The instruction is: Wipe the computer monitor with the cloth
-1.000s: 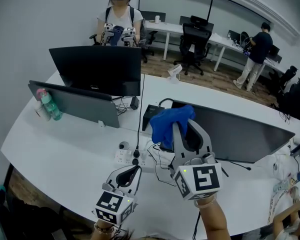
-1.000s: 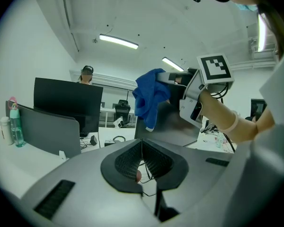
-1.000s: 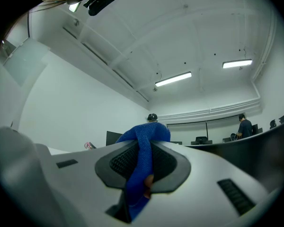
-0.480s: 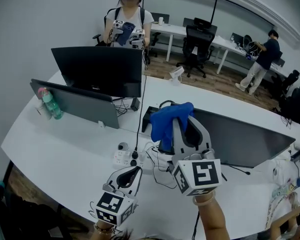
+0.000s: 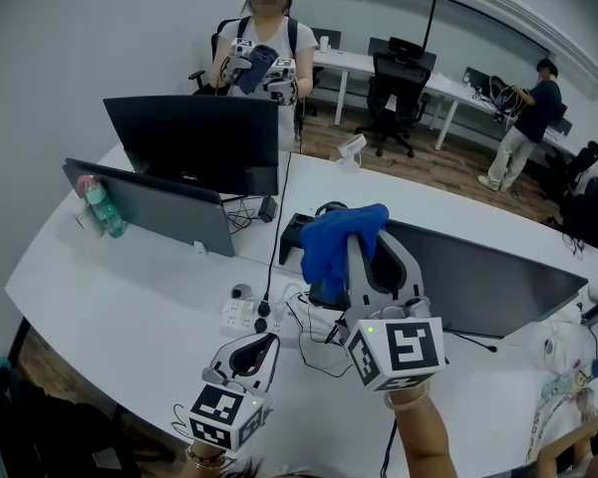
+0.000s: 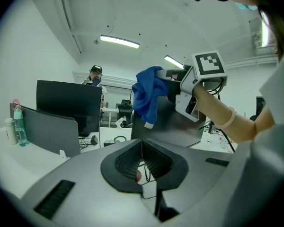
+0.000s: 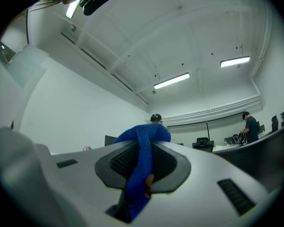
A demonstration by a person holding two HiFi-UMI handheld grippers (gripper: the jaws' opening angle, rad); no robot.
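Note:
My right gripper [image 5: 364, 235] is shut on a blue cloth [image 5: 336, 243], which bunches over its tips and hangs down in front of the near black monitor [image 5: 478, 272]. In the right gripper view the blue cloth [image 7: 141, 167] runs down between the jaws. From the left gripper view the cloth [image 6: 147, 94] hangs beside the monitor's dark back [image 6: 165, 122]. My left gripper [image 5: 264, 345] sits low near the table's front edge, jaws shut with nothing between them, and its tips [image 6: 142, 143] meet in its own view.
Two more monitors [image 5: 194, 142] stand at the back left with a bottle [image 5: 98, 207] beside them. A power strip [image 5: 244, 312] and cables [image 5: 314, 332] lie on the white table [image 5: 130, 297]. A person [image 5: 264, 53] with grippers stands behind; another person [image 5: 523, 118] is at the far right.
My two grippers have barely moved. The view has shifted slightly, and the person behind the far monitors has raised their grippers and cloth.

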